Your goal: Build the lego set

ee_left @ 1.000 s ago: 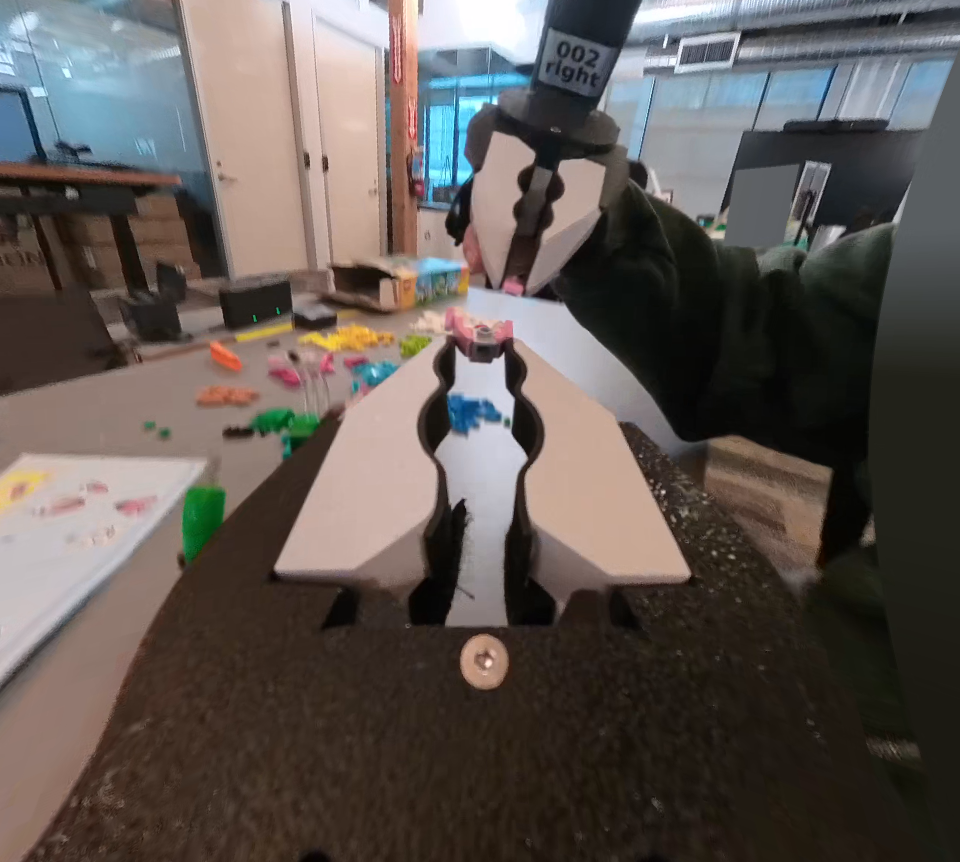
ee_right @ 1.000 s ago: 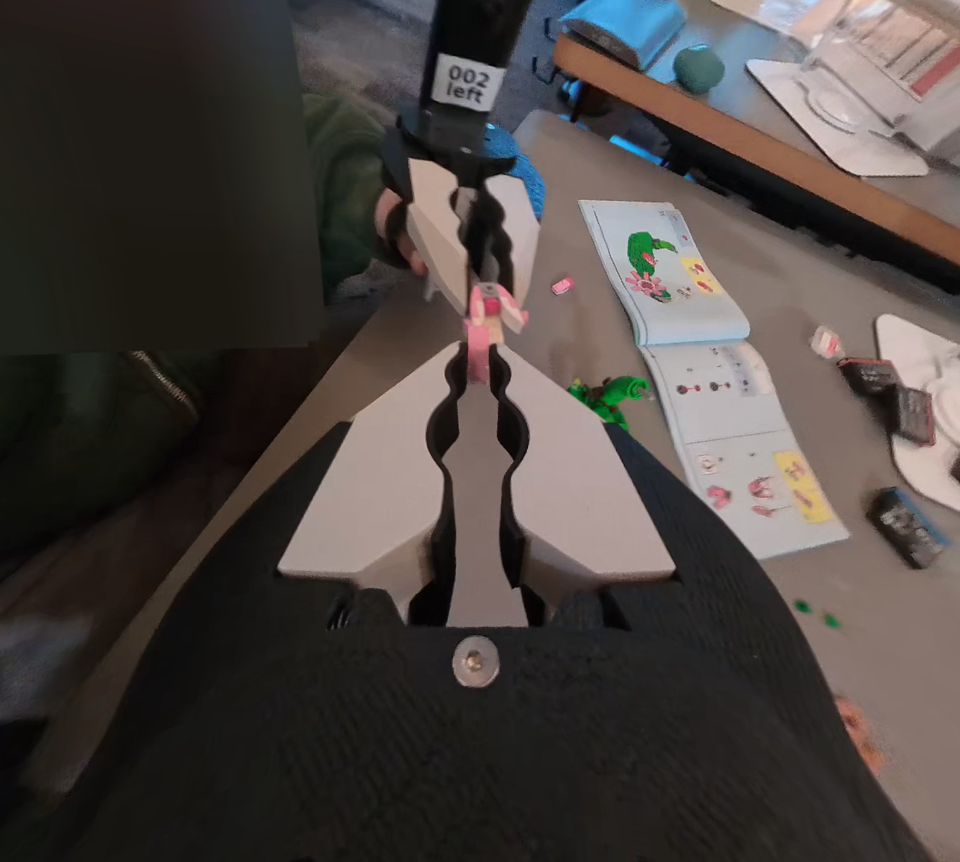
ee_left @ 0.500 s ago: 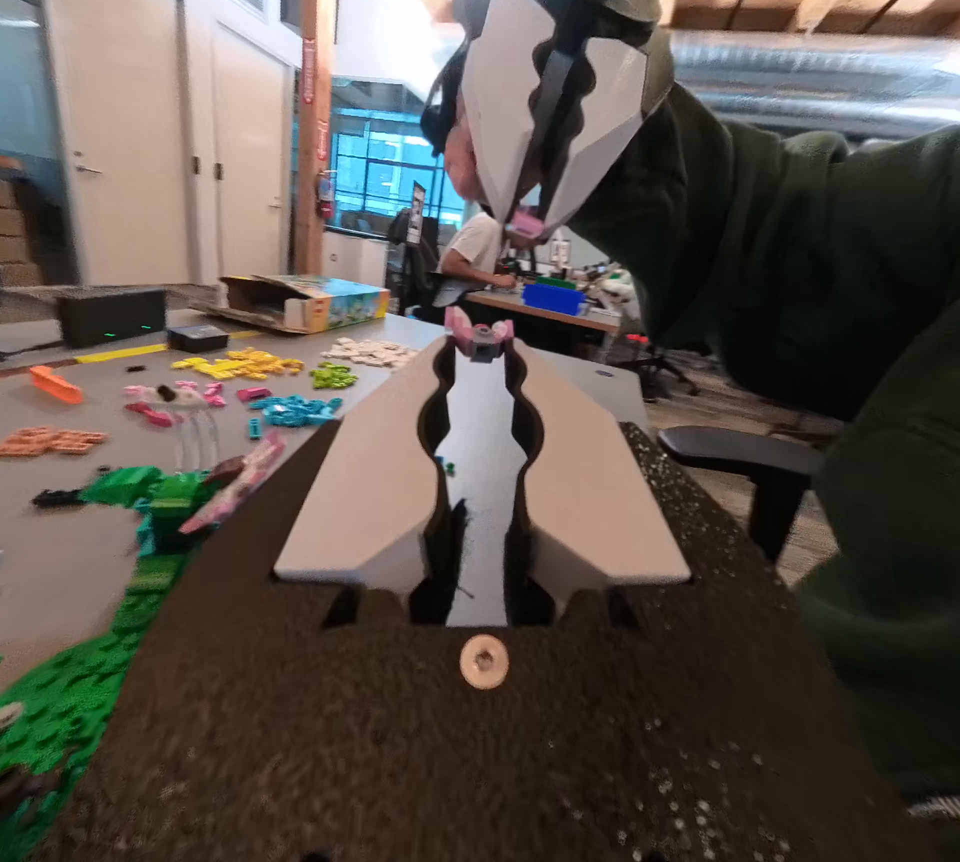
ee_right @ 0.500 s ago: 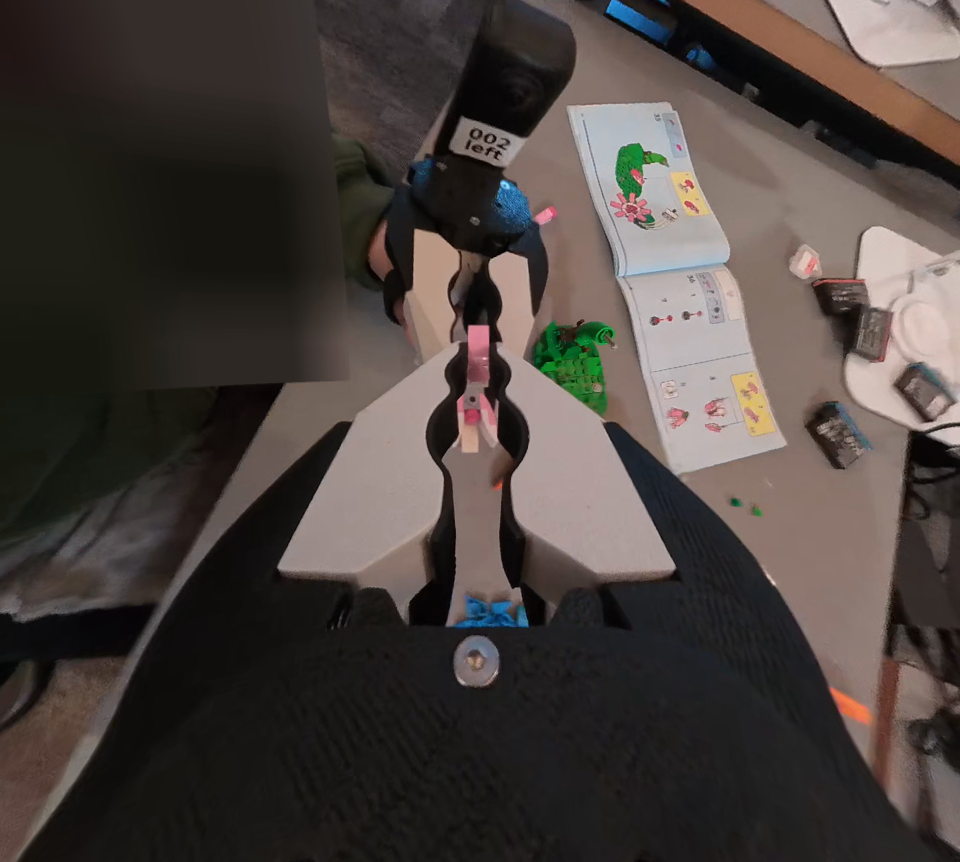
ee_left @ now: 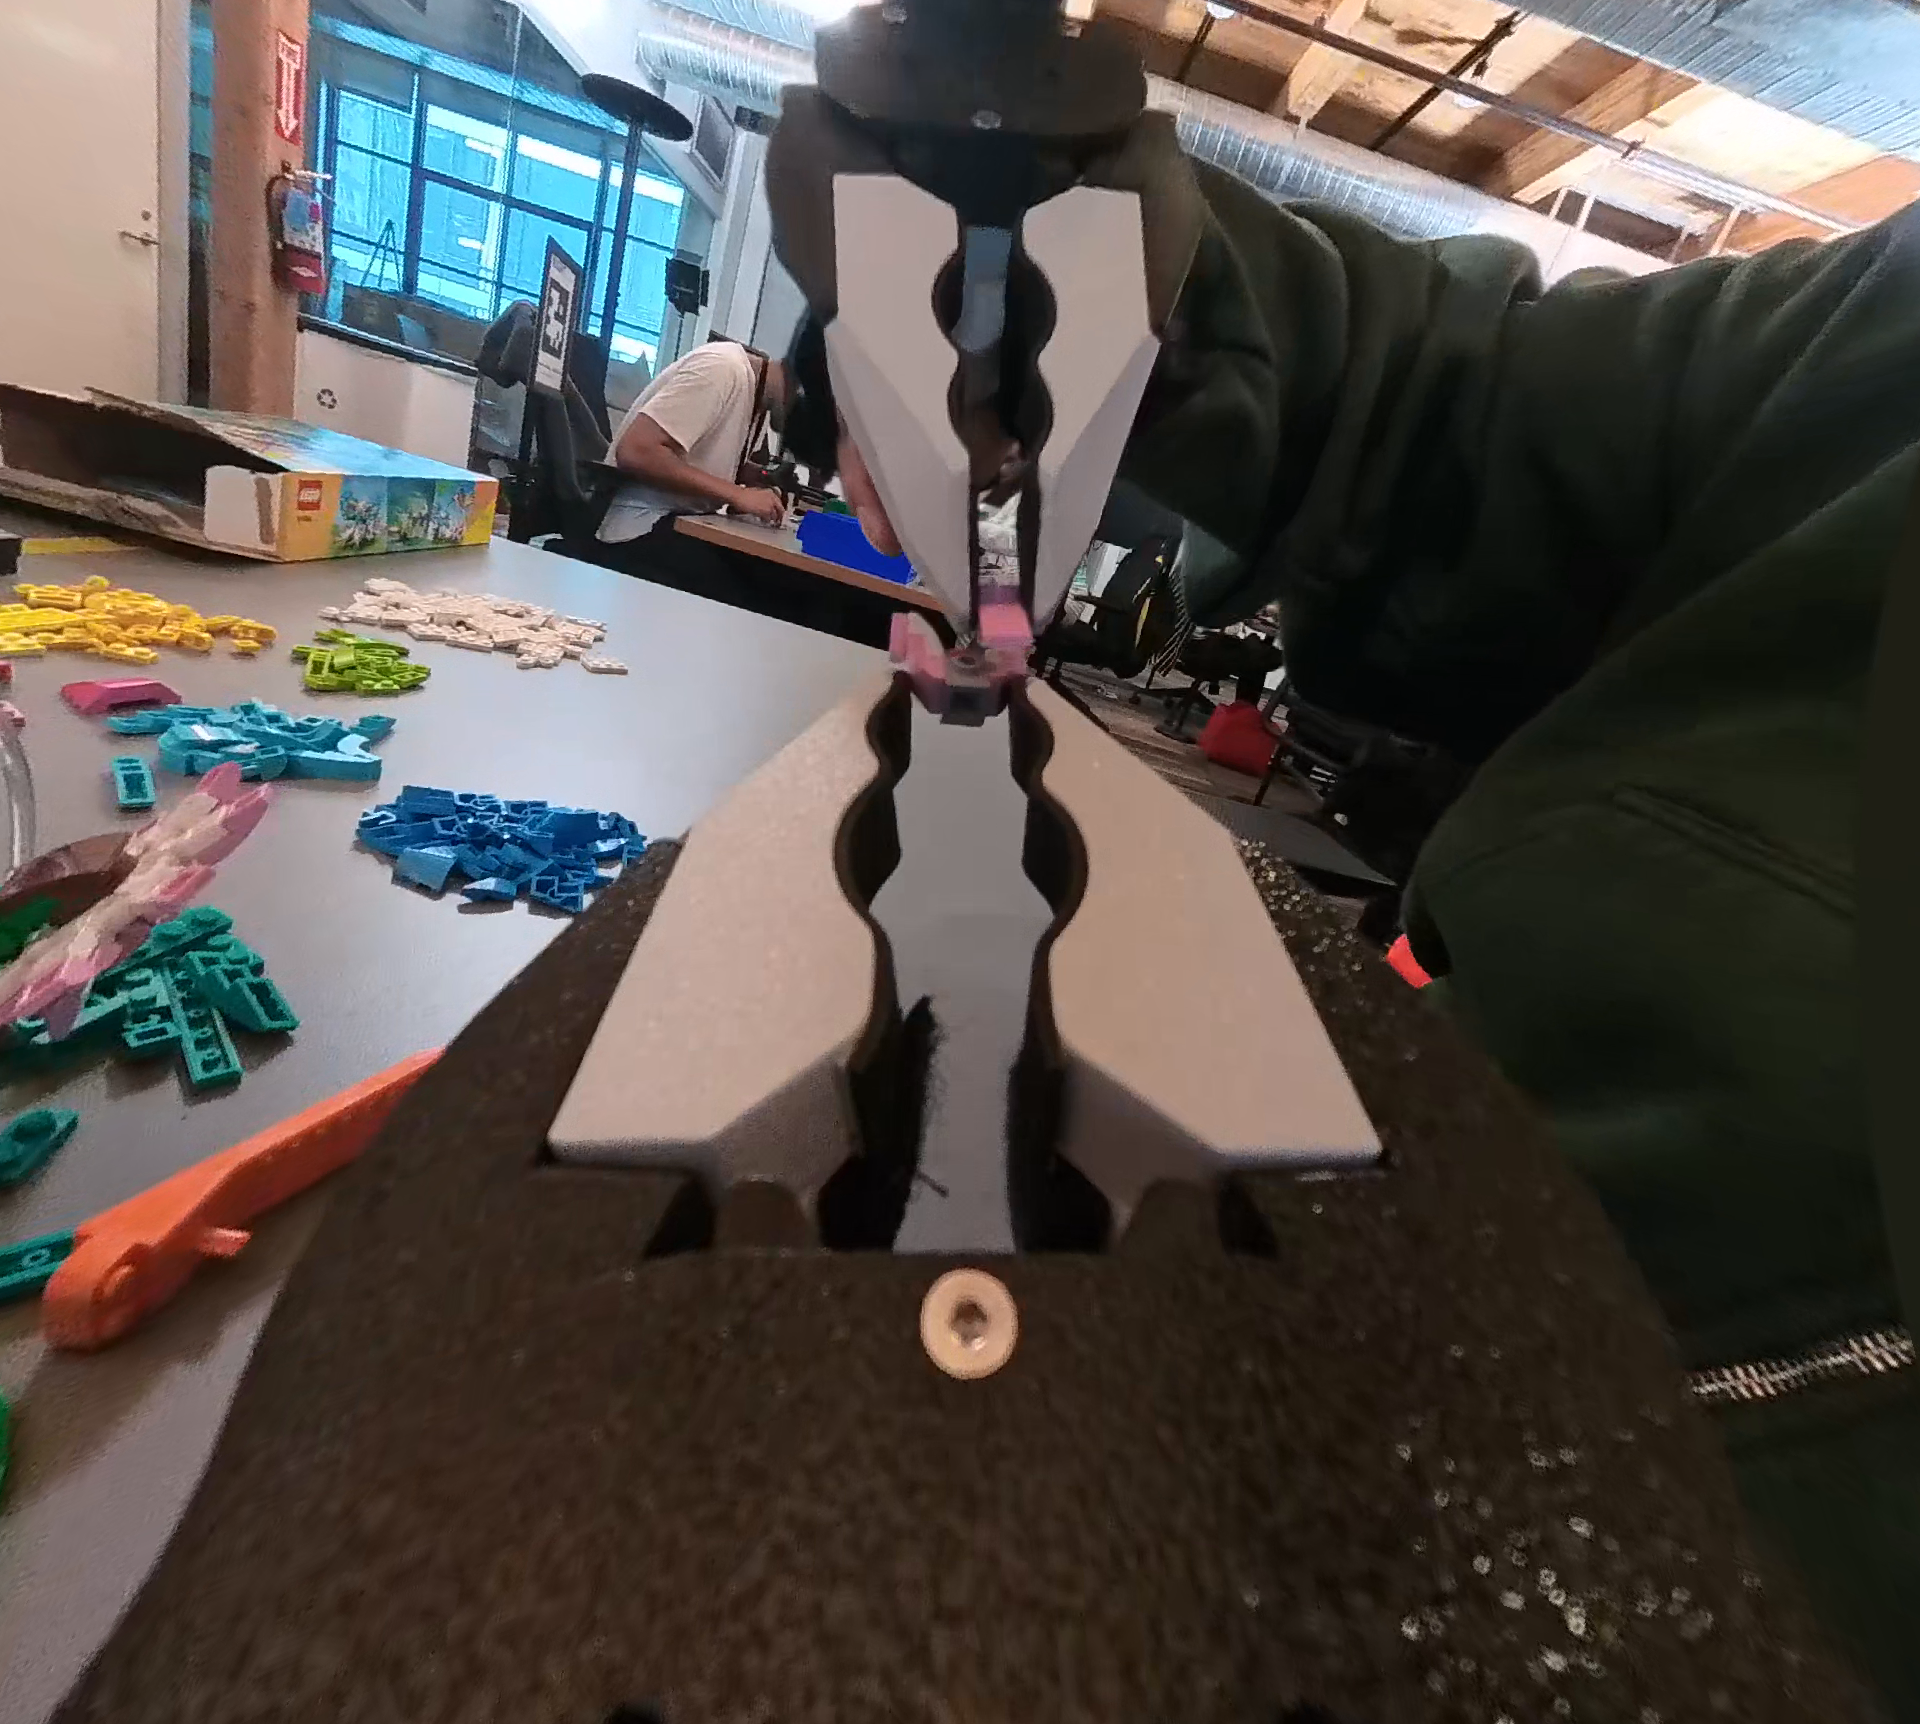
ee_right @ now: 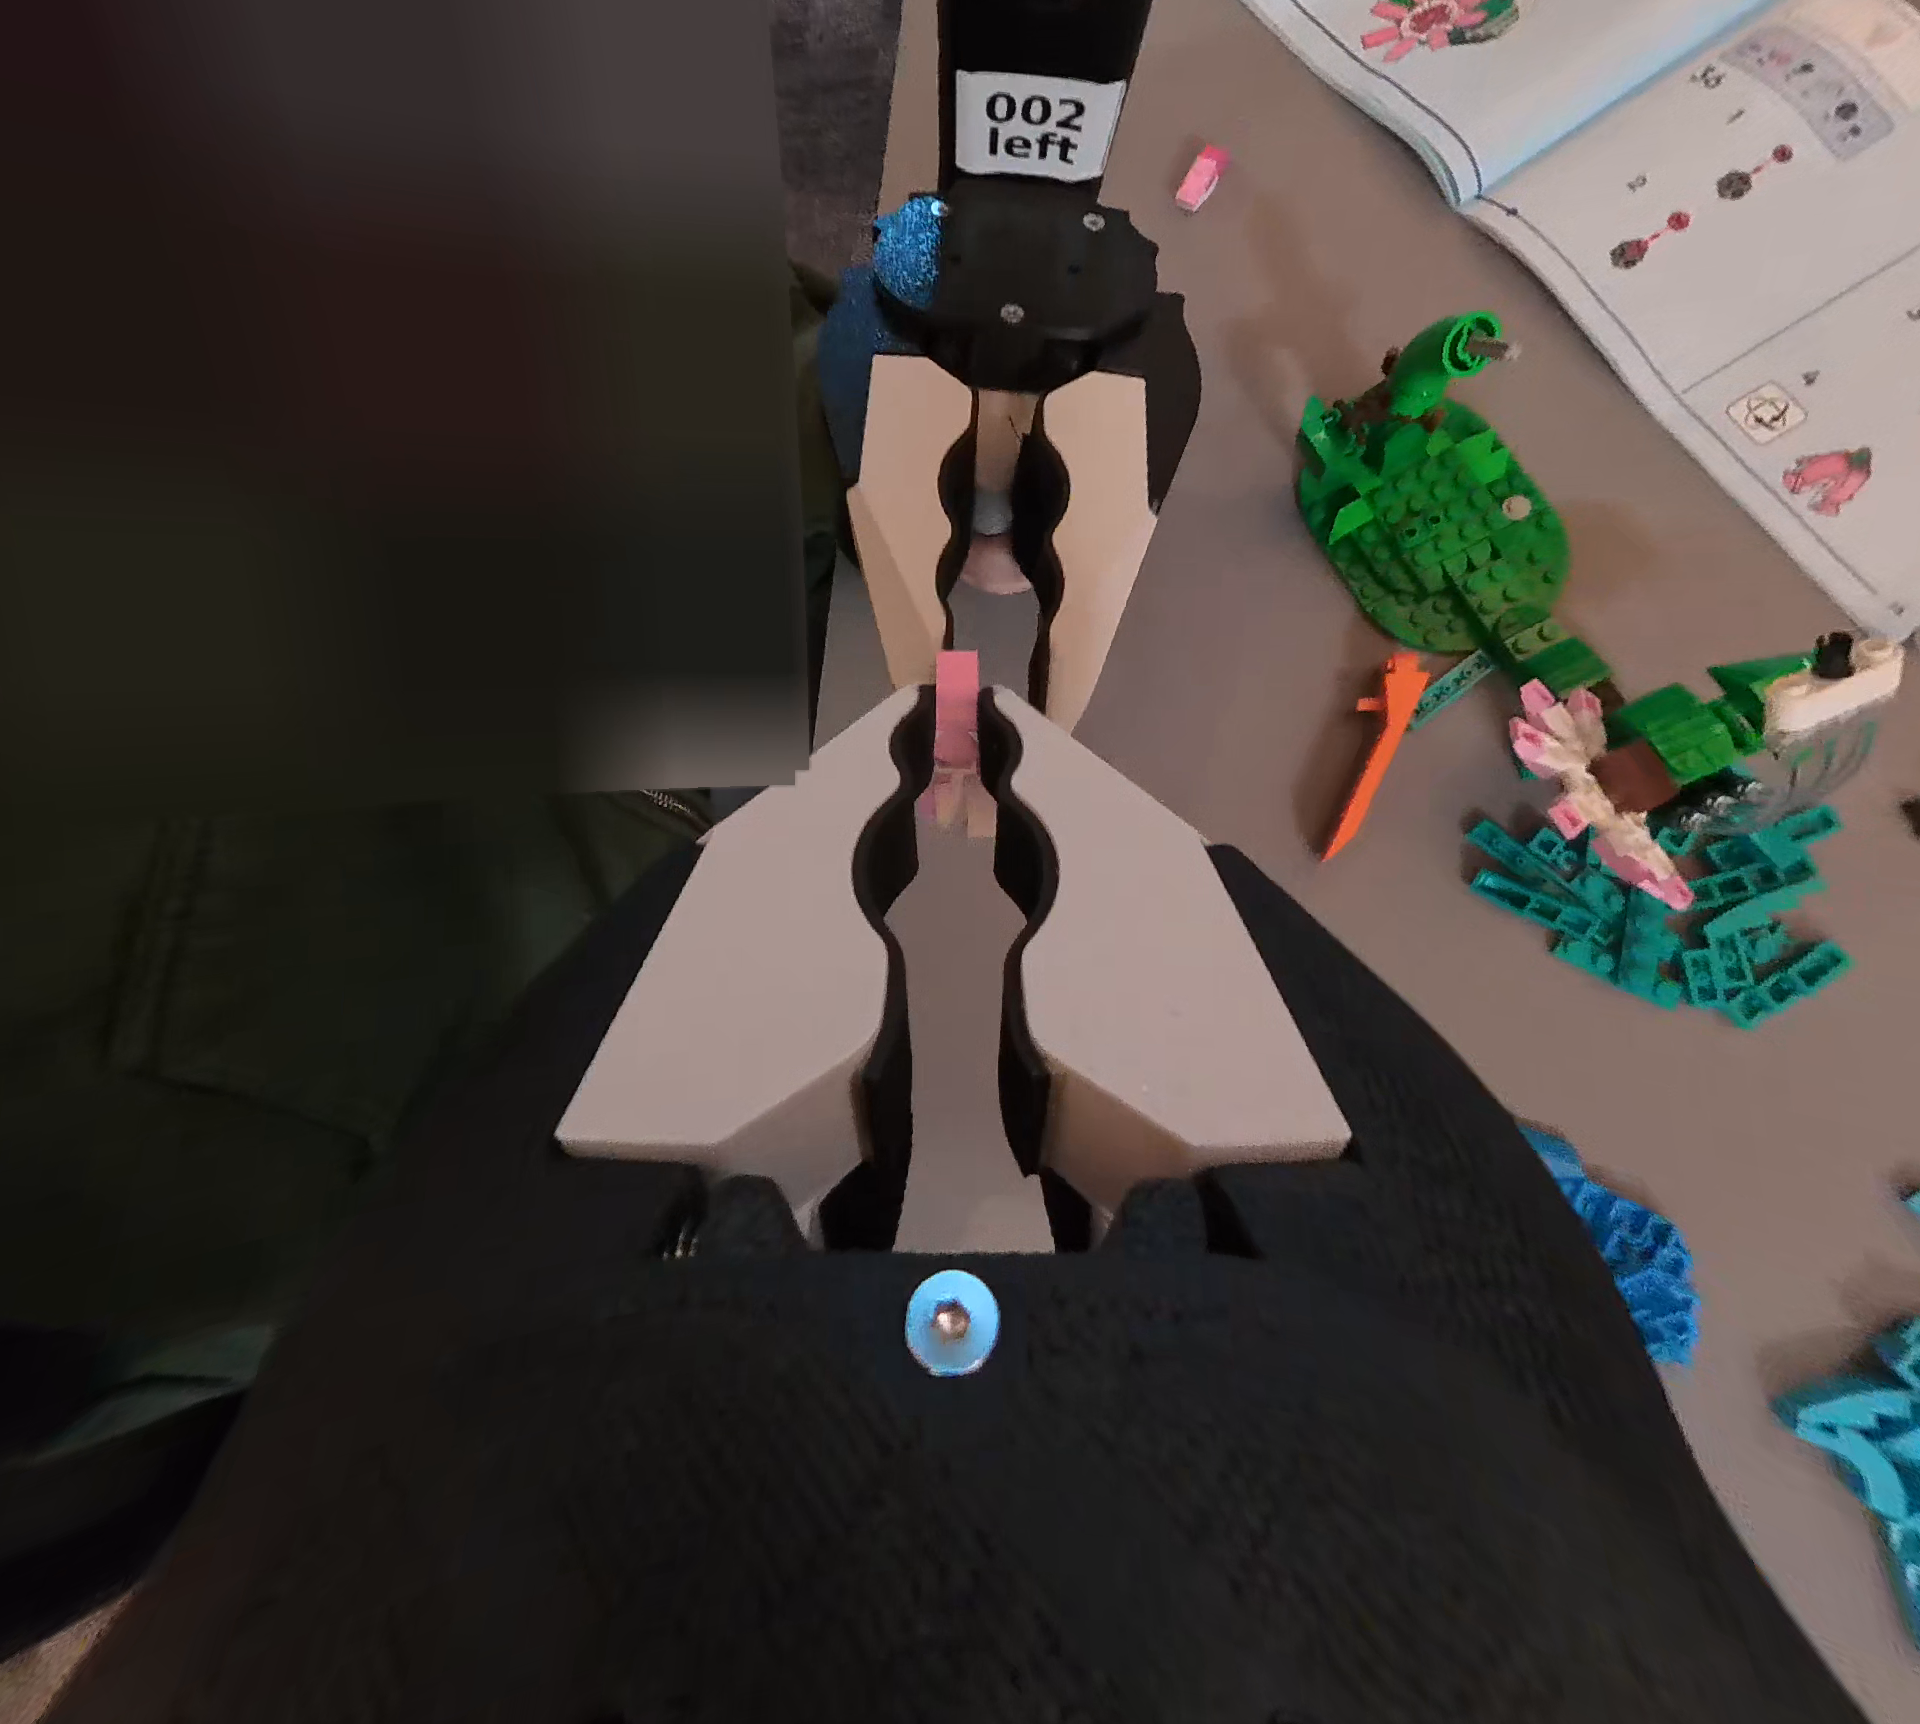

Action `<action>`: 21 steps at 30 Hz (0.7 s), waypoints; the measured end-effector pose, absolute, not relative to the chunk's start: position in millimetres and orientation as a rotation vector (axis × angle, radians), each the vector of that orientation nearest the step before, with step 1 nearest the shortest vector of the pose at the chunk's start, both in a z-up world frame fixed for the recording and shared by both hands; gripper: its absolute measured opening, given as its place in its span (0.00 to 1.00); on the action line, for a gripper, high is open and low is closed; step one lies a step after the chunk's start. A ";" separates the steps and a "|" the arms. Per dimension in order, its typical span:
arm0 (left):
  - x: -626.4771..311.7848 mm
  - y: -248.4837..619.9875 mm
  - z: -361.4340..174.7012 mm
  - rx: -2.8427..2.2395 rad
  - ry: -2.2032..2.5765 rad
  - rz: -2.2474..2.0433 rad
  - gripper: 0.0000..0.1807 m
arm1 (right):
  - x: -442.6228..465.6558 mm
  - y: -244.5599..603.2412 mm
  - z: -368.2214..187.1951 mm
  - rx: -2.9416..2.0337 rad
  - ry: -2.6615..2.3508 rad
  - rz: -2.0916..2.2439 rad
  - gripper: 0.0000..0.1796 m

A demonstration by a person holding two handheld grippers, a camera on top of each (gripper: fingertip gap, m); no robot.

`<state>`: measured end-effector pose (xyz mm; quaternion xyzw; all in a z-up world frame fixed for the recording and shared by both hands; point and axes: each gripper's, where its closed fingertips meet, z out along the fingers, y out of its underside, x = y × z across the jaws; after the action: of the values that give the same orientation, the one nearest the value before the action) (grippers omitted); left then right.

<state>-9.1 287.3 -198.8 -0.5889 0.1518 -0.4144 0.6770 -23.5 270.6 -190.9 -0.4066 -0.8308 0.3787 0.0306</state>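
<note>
Left claw [ee_left: 958, 700] pinching a small pink-and-grey lego assembly [ee_left: 954, 675] at its tips, above the grey surface [ee_left: 582, 739]. Right claw [ee_right: 954, 706] clamped on a pink piece [ee_right: 956, 710] — pressed tip-to-tip onto that assembly. Sorted brick piles [ee_left: 499, 853] lying nearby — green build [ee_right: 1434, 521] beside the open booklet [ee_right: 1558, 12].

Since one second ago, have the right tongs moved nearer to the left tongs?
Yes. In the left wrist view the right tongs came down from above; their pink piece now meets the pink assembly in the left tongs.
</note>
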 end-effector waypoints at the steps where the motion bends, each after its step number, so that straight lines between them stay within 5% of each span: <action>1: -8.6 286.7 -198.2 -1.319 0.345 -0.933 0.09 | -22.4 271.2 -191.7 -1.274 -2.556 1.160 0.03; 21: 6.7 288.5 -212.6 -1.404 0.473 -0.809 0.09 | -7.4 278.2 -209.0 -1.076 -2.750 0.643 0.04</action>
<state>6.7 288.5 -212.6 -0.6217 0.2094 -0.3583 0.6643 -7.4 278.2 -209.0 -0.3554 -0.9083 0.2125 0.0597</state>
